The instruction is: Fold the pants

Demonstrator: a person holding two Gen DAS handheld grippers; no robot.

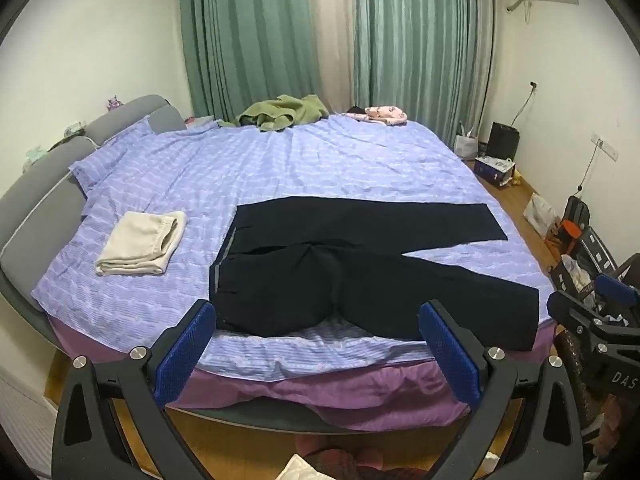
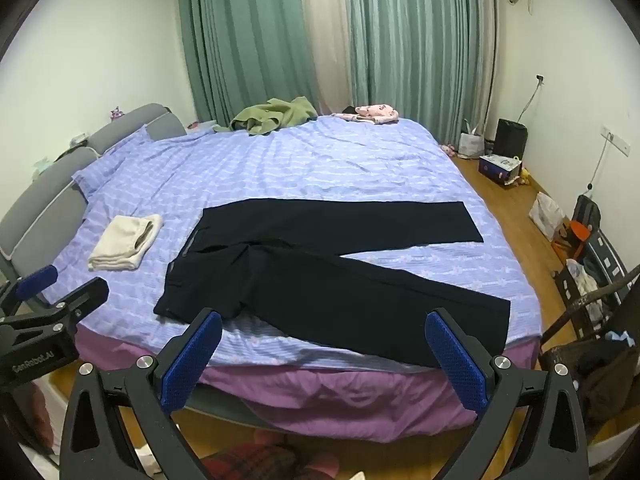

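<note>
Black pants lie flat on the blue striped bed sheet, waistband to the left, the two legs spread apart to the right. They also show in the right wrist view. My left gripper is open and empty, held off the bed's near edge in front of the seat of the pants. My right gripper is open and empty, held in front of the near leg. Each gripper shows at the edge of the other's view.
A folded cream garment lies left of the pants. A green garment and a pink one lie at the far edge. The grey headboard is on the left. Bags and boxes stand on the floor right.
</note>
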